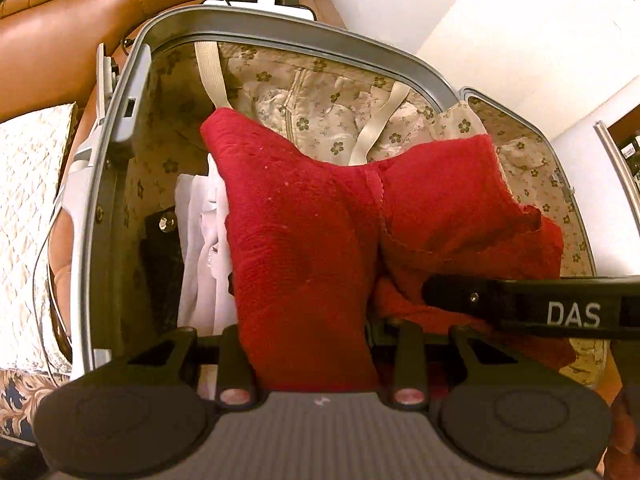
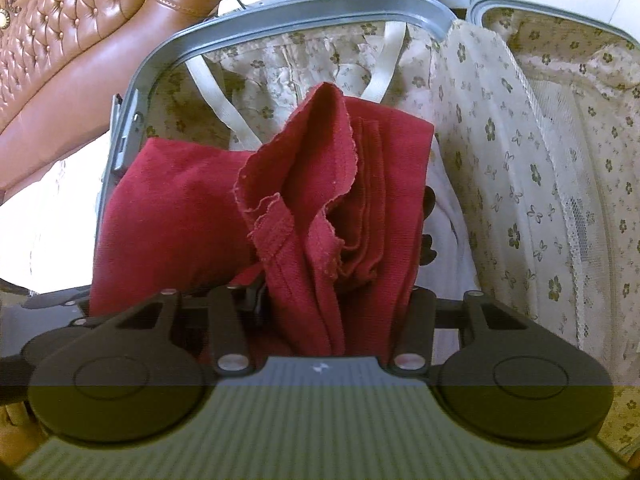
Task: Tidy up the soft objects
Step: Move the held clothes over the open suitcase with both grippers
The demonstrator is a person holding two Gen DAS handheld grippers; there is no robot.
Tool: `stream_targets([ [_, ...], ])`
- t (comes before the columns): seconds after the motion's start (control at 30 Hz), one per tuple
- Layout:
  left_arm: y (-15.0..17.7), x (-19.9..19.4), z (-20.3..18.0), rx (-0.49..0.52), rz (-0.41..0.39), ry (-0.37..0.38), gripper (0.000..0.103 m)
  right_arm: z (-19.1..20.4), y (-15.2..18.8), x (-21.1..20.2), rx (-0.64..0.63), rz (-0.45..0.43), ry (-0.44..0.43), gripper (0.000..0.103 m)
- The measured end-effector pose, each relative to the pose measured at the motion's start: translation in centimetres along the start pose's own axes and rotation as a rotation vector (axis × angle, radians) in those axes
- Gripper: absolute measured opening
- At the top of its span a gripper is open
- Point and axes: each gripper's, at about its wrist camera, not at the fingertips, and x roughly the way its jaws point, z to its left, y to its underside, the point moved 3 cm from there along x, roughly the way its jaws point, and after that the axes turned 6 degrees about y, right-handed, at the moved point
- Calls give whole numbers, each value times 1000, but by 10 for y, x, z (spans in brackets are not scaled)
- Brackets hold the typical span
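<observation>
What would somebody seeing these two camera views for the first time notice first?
A bulky folded red cloth fills the middle of both views, gripped on one side by the left gripper and on the other by the right gripper. Behind it stands an open grey suitcase with a floral lining and cream straps, some white fabric already inside. A tufted brown leather sofa sits at the upper left.

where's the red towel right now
The red towel is held up between both grippers over the open suitcase, in front of its floral lining, with white clothes to its left in the left wrist view.
</observation>
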Motion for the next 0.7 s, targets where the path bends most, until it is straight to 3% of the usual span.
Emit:
stream_targets([
  [0.33, -4, 1, 7, 8, 31, 31, 43, -25, 0, 14, 27, 11, -27, 58],
  [0.7, -11, -5, 10, -24, 67, 12, 47, -36, 3, 23, 8, 4, -14, 65],
])
